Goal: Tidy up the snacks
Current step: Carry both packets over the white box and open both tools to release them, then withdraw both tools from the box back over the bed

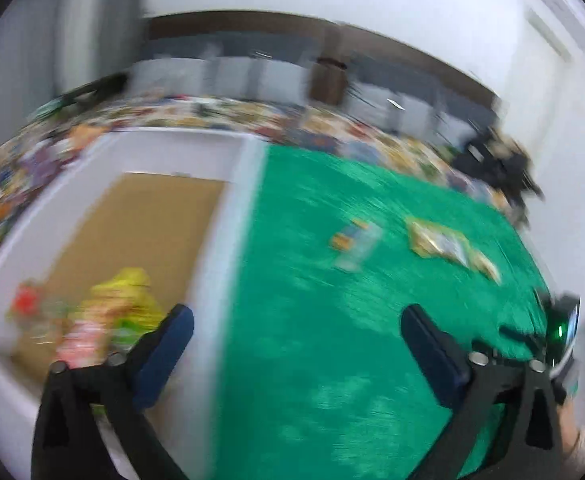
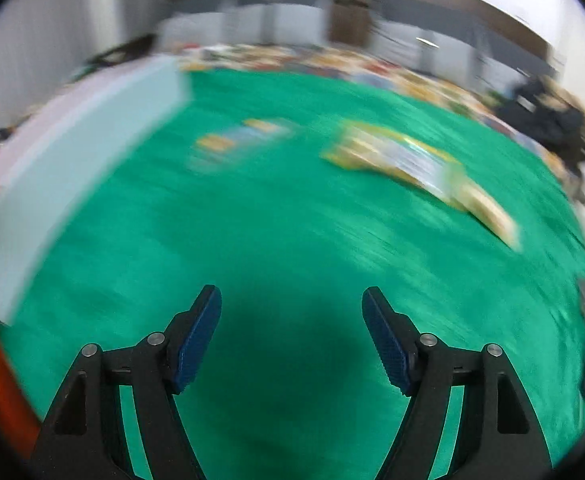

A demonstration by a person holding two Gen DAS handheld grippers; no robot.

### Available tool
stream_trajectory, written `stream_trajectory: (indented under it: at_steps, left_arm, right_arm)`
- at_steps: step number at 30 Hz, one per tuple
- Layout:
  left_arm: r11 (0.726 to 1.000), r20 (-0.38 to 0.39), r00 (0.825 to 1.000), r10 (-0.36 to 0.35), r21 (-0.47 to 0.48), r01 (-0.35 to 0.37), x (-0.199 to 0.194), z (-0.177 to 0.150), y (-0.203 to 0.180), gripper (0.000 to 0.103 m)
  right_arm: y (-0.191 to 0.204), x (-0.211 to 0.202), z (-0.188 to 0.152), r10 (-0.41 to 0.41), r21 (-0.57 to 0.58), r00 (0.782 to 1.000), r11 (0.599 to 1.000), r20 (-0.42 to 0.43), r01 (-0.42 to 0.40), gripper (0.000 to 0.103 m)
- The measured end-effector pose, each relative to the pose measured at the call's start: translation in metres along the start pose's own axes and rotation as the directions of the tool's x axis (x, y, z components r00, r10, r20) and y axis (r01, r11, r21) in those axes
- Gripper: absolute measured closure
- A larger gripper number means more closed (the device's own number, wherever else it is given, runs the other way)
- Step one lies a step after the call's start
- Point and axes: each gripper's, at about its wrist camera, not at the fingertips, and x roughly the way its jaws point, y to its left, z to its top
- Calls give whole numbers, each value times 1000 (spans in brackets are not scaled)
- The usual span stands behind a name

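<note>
1. A green cloth (image 1: 332, 300) covers the table and fills most of both wrist views; everything is smeared by motion blur.
2. A white box (image 1: 228, 248) with a brown cardboard floor sits on the cloth's left side. In the right wrist view only its pale outer wall (image 2: 72, 168) shows, at the left edge.
3. A yellow snack packet (image 2: 412, 164) lies flat on the cloth, far right of the box; its print is too blurred to read.
4. A smaller blue-and-orange snack packet (image 2: 240, 140) lies between the box and the yellow one, apart from both.
5. Several snacks (image 1: 104, 312), yellow, red and pink, lie heaped in the near corner of the box.
6. The left gripper (image 1: 296, 328) is spread wide and holds nothing, one finger over the box wall, the other over the cloth.
7. The right gripper (image 2: 292, 312) is also spread and bare, above bare cloth, well short of both packets.
</note>
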Motion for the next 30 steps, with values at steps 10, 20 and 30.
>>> stream_trajectory:
  at_steps: [10, 20, 30]
  left_arm:
    - [976, -220, 975, 45, 217, 4, 152, -53, -134, 0]
    - [980, -180, 980, 82, 193, -46, 184, -54, -134, 0]
    - [981, -169, 982, 89, 185, -57, 186, -55, -134, 0]
  right_arm:
    - [-80, -4, -45, -112, 175, 992, 979, 55, 101, 27]
    - [-82, 5, -48, -75, 160, 997, 984, -6, 75, 19]
    - [-83, 5, -48, -70, 163, 998, 984, -8, 70, 17]
